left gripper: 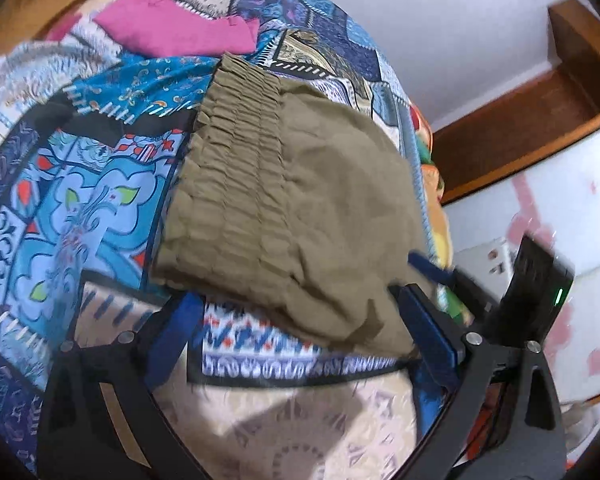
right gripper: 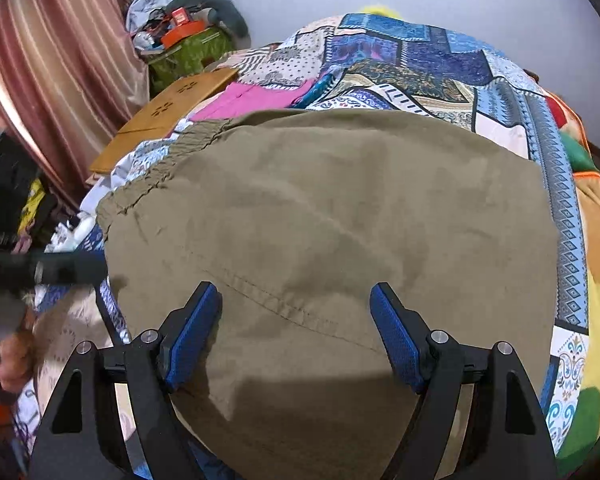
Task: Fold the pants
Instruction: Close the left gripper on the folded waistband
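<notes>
Olive-green pants (left gripper: 300, 208) lie folded in a compact stack on a patterned blue bedspread (left gripper: 80, 200), with the gathered elastic waistband (left gripper: 236, 152) toward the left. My left gripper (left gripper: 296, 300) is open and hovers at the near edge of the stack, its blue pads either side of the corner, holding nothing. In the right wrist view the pants (right gripper: 340, 220) fill the middle. My right gripper (right gripper: 296, 296) is open just above the cloth, holding nothing. The other gripper (right gripper: 40, 268) shows at the left edge of the right wrist view.
A pink garment (left gripper: 180, 24) lies further up the bed and also shows in the right wrist view (right gripper: 252, 96). A wooden lap tray (right gripper: 172, 112), a striped curtain (right gripper: 52, 60) and a cluttered green bag (right gripper: 192, 52) stand left of the bed. A wooden ledge (left gripper: 520, 136) runs along the wall.
</notes>
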`<state>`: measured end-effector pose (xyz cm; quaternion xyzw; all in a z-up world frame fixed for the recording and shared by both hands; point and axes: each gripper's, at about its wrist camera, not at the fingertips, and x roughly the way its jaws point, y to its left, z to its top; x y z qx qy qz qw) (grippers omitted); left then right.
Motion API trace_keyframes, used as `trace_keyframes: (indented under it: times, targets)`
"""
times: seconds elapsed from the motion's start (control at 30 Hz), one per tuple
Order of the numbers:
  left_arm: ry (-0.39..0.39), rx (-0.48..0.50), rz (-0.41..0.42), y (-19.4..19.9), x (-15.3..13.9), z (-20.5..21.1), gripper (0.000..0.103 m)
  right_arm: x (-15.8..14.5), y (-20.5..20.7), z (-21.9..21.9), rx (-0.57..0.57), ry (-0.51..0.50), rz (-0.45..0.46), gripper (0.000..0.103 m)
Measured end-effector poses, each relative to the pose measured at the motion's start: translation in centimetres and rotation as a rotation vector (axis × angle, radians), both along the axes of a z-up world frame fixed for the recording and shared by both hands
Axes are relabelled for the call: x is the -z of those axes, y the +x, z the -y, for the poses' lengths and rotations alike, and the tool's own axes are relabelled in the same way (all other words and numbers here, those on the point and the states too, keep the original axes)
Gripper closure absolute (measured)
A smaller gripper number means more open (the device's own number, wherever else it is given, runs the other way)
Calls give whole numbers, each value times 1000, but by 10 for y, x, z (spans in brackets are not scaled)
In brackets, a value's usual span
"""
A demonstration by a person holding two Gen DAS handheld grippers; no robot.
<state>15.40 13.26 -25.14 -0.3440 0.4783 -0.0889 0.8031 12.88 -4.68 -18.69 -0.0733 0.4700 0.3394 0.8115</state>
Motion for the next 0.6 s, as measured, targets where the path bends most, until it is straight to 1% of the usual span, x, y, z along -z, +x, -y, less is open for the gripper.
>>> trace_keyframes:
  times: [0.07,0.1,0.13,0.17,0.23,0.33,0.43,0.5,0.6]
  targets:
    - [-25,-12,-2,7,1,-5,6,1,-5,-1,-17,-14,14,27]
    - [-24,-22,-8,10,2,-6,11,1,-6,-1,-19,-15,17,27]
    - [-11,-30,-11,13,1,-7,20,1,-7,0,-18,-11,16,27]
    - [11,-42,-15,16,0,-7,27,1,-6,1,-18,-5,11,27]
    - [57,-66,-27,18,-1,-8,48,1,-6,3,-17,4,6,27]
    - [138,-72,-14,17,-5,-5,56,1,-6,3,-18,10,6,27]
    - [288,-65,25,14,-17,9,62,-1,-6,5,-15,16,6,27]
    - [405,-57,54,8,-28,19,63,-4,-8,10,1,31,-1,28]
    - [549,-52,85,0,-42,27,64,-12,-13,22,30,73,-21,29]
